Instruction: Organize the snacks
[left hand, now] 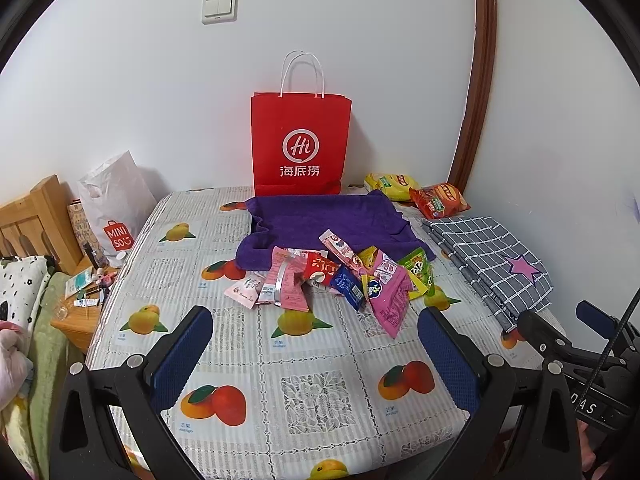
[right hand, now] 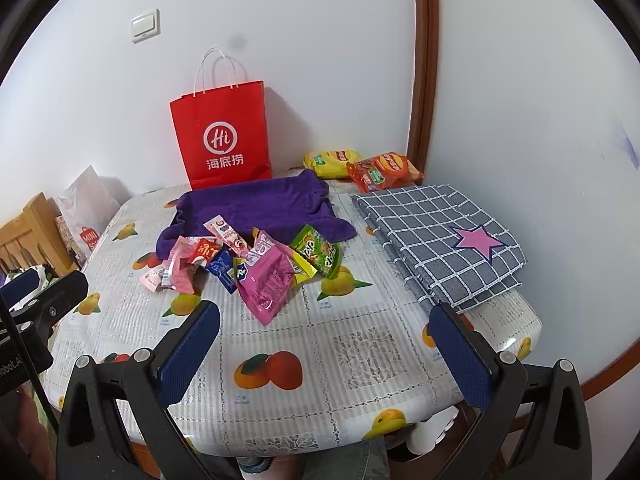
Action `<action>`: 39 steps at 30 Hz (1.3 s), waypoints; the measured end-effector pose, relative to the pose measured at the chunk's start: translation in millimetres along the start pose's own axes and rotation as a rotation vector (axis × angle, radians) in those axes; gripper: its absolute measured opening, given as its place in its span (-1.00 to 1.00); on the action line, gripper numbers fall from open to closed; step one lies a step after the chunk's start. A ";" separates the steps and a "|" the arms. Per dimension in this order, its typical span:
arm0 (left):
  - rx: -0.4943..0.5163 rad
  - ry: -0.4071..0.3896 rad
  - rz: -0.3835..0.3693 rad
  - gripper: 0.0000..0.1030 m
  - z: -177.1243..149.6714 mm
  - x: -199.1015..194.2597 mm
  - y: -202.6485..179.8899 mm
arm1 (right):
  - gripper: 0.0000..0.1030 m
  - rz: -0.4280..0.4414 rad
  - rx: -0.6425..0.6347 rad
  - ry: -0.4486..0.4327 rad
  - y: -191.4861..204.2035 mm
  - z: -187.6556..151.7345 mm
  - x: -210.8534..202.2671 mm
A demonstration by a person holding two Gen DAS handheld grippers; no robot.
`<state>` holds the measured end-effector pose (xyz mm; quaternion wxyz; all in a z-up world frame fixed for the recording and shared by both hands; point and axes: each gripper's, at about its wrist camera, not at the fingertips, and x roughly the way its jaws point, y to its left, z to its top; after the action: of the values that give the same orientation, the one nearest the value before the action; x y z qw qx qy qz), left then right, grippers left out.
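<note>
Here, both claws hang above the near edge of the table [left hand: 304, 432], each with its blue-padded fingers spread wide and nothing between them. The left gripper [left hand: 316, 344] points straight at the heap of snack packets [left hand: 340, 276], which lies ahead of its fingertips on the fruit-printed tablecloth, apart from them with a band of bare cloth between. The right gripper [right hand: 326, 340] sits a little to the right of the heap [right hand: 260, 264]; from its view the packets lie ahead and to the left, the long pink packet [right hand: 264, 284] reaching nearest to its left finger without touching. The heap rests against the front edge of a crumpled purple towel [left hand: 324, 216]. Behind the towel a red paper bag [left hand: 300, 140] stands upright against the wall. In the far right corner lie a yellow chip bag [left hand: 390, 185] and a red chip bag [left hand: 440, 199], side by side and well apart from either claw. A folded grey checked cloth [right hand: 444, 240] with a pink star lies along the table's right side, just ahead of the right gripper's right finger.
</note>
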<state>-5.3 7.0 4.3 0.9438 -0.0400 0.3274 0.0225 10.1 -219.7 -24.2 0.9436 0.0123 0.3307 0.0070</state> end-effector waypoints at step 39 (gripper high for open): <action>0.002 -0.003 0.000 1.00 2.2 -2.2 -1.1 | 1.00 0.001 -0.024 -0.028 3.9 -0.2 -10.5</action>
<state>-5.6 6.0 7.5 0.9443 -0.0391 0.3260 0.0220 1.7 -216.1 -17.7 0.9483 0.0011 0.3171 0.0113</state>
